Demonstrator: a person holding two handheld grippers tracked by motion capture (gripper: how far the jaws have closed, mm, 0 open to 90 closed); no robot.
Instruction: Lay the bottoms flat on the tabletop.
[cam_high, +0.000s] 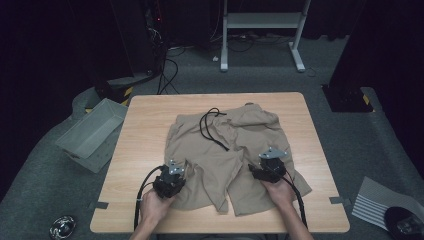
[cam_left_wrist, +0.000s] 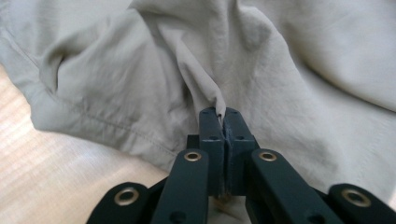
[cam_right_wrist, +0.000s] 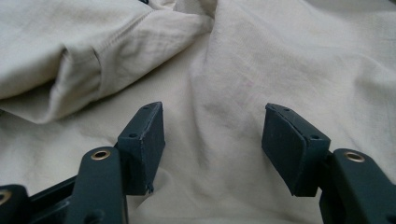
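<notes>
Tan shorts (cam_high: 225, 150) lie crumpled across the middle of the wooden table (cam_high: 145, 150), with a black drawstring (cam_high: 212, 127) looped over their far part. My left gripper (cam_high: 184, 169) is at the near left leg; in the left gripper view its jaws (cam_left_wrist: 223, 119) are shut on a raised fold of the fabric (cam_left_wrist: 140, 70). My right gripper (cam_high: 257, 171) rests over the near right leg. In the right gripper view it stands open (cam_right_wrist: 212, 135), with flat cloth (cam_right_wrist: 280, 56) under the gap and nothing pinched.
A grey bin (cam_high: 92, 132) sits on the floor left of the table. A white metal stand (cam_high: 260, 35) and cables are beyond the far edge. A striped sheet (cam_high: 375, 202) lies on the floor at the right. Bare wood frames the shorts on all sides.
</notes>
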